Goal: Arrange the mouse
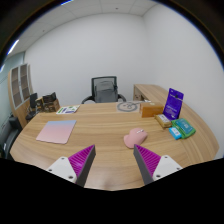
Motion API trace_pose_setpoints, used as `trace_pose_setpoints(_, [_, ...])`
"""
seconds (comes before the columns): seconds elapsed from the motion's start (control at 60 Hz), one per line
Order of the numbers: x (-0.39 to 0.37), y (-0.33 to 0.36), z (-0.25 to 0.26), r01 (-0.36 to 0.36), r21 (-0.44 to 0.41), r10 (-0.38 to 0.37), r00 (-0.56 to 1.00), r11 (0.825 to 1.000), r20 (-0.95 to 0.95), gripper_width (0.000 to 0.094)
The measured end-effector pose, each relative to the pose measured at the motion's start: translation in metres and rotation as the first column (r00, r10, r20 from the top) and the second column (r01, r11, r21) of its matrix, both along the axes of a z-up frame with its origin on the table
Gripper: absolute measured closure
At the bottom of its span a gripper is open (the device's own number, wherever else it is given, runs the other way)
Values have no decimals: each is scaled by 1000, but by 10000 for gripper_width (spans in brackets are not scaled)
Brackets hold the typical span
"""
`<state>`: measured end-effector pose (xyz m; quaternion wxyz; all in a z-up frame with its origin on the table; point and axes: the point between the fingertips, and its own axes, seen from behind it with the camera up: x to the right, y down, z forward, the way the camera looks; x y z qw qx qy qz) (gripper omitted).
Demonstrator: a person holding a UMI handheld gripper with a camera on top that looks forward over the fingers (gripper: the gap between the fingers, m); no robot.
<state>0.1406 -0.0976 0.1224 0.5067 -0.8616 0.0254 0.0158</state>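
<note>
A pink mouse (134, 139) lies on the wooden table (100, 125), just ahead of my right finger and a little to its right side. A pink mouse mat (56, 131) lies flat on the table farther off to the left, beyond my left finger. My gripper (114, 157) is open and empty, its two fingers with purple pads (82, 158) spread wide over bare table. The mouse is not between the fingers.
A purple box (175, 100) and a teal packet (181, 129) sit to the right, with a brown box (150, 110) and a coiled cable (127, 105) behind. An office chair (104, 90) stands beyond the table. Shelves (20, 95) stand at left.
</note>
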Motion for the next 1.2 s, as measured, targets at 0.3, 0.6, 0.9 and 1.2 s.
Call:
trace_pose_setpoints(0.3, [72, 103, -89, -50, -61, 49, 999, 997, -13, 133])
trace_pose_setpoints(0.6, [96, 148, -117, 4, -77, -8, 998, 997, -57, 135])
trace_pose_setpoints(0.9, [76, 198, -123, -72, -78, 69, 997, 994, -39, 135])
trace_pose_setpoints(1.2, [78, 213, -131, -56, -91, 57, 998, 994, 17, 402])
